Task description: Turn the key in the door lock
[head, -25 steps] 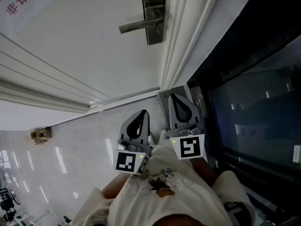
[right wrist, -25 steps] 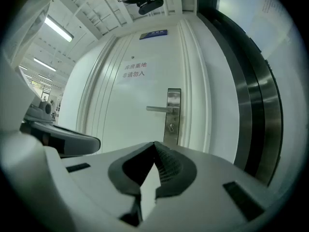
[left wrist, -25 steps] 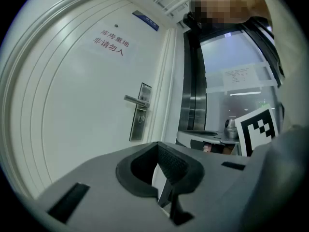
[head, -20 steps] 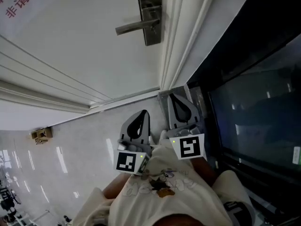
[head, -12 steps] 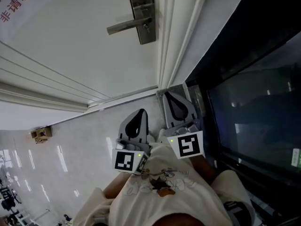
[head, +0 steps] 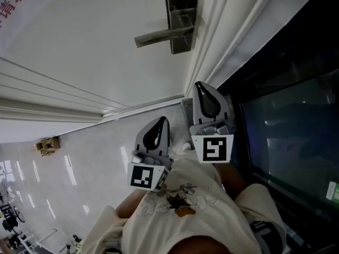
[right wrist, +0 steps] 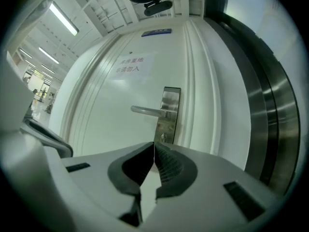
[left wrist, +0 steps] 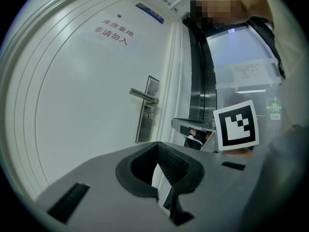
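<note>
The white door (head: 95, 46) carries a steel lock plate (head: 181, 15) with a lever handle (head: 161, 36) pointing left. In the right gripper view the plate (right wrist: 169, 111) and handle (right wrist: 147, 111) lie straight ahead, with a small round lock cylinder (right wrist: 163, 137) just above my jaw tips; I cannot make out a key. My right gripper (right wrist: 154, 144) is shut and empty; in the head view the right gripper (head: 198, 83) points at the door frame below the plate. My left gripper (head: 162, 119) trails lower left, also shut and empty. The left gripper (left wrist: 157, 146) sees the lock plate (left wrist: 147, 111) farther off.
White door-frame mouldings (head: 212, 52) run beside the lock. A dark glass panel (head: 286, 120) with a steel frame (right wrist: 270, 110) fills the right. The door bears a red-lettered notice (right wrist: 129, 65). A small brown object (head: 46, 144) sits on the glossy floor.
Both grippers have moved toward the door, the right one farther, now reaching up beside the frame. The head view has shifted, so the lock sits more to the right.
</note>
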Action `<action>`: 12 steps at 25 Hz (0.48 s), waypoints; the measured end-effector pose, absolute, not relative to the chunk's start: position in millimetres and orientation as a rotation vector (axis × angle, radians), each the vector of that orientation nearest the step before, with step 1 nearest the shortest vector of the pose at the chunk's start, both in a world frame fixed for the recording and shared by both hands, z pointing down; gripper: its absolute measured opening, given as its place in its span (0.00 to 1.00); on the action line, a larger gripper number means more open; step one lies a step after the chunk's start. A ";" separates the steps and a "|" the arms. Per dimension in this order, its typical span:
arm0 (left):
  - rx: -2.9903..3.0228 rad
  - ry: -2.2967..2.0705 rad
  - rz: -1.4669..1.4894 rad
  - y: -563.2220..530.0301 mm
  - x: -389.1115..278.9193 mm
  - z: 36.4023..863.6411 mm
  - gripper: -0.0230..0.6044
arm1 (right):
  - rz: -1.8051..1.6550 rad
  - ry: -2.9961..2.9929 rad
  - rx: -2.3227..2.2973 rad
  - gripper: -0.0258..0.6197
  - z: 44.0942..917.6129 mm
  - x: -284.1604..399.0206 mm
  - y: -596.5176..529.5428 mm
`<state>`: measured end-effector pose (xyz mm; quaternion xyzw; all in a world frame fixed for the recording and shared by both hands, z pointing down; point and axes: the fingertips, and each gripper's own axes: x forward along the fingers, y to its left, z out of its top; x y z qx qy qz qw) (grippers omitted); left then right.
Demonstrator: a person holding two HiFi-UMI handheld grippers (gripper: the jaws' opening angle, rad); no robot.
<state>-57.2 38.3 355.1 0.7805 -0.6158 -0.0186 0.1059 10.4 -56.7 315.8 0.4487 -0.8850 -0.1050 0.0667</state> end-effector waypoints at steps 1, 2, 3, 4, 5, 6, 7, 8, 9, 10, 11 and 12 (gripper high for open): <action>2.300 -1.802 -0.041 31.6 -67.1 356.3 0.05 | -0.351 -2.650 1.400 0.05 310.1 5.4 -65.9; 2.304 -1.787 -0.034 24.7 -75.9 356.8 0.05 | -0.373 -2.628 1.439 0.05 305.5 0.5 -73.8; 2.313 -1.774 -0.037 17.7 -83.2 355.9 0.04 | -0.379 -2.607 1.465 0.05 302.5 -4.5 -80.4; 2.324 -1.764 -0.046 10.9 -89.1 353.4 0.05 | -0.379 -2.590 1.478 0.05 300.6 -9.7 -86.2; 2.339 -1.759 -0.054 4.0 -94.0 350.1 0.05 | -0.383 -2.574 1.483 0.06 299.5 -14.7 -92.1; 2.353 -1.757 -0.058 -2.6 -97.8 347.1 0.05 | -0.391 -2.560 1.489 0.06 298.8 -19.1 -98.2; 2.362 -1.755 -0.059 -8.6 -100.3 345.2 0.05 | -0.397 -2.552 1.500 0.06 298.1 -22.5 -104.4; 2.366 -1.749 -0.058 -13.2 -101.6 344.4 0.05 | -0.397 -2.550 1.513 0.06 297.4 -24.8 -110.0; 2.368 -1.744 -0.056 -16.7 -102.1 344.5 0.05 | -0.392 -2.547 1.525 0.07 297.1 -26.0 -114.8; 2.371 -1.740 -0.055 -19.8 -102.3 345.0 0.05 | -0.386 -2.539 1.534 0.10 297.1 -26.5 -119.3; 2.372 -1.737 -0.056 -23.2 -102.8 345.4 0.05 | -0.383 -2.528 1.538 0.14 297.0 -27.2 -123.9; 2.370 -1.736 -0.061 -26.4 -103.4 345.3 0.05 | -0.382 -2.521 1.538 0.15 296.6 -28.2 -128.4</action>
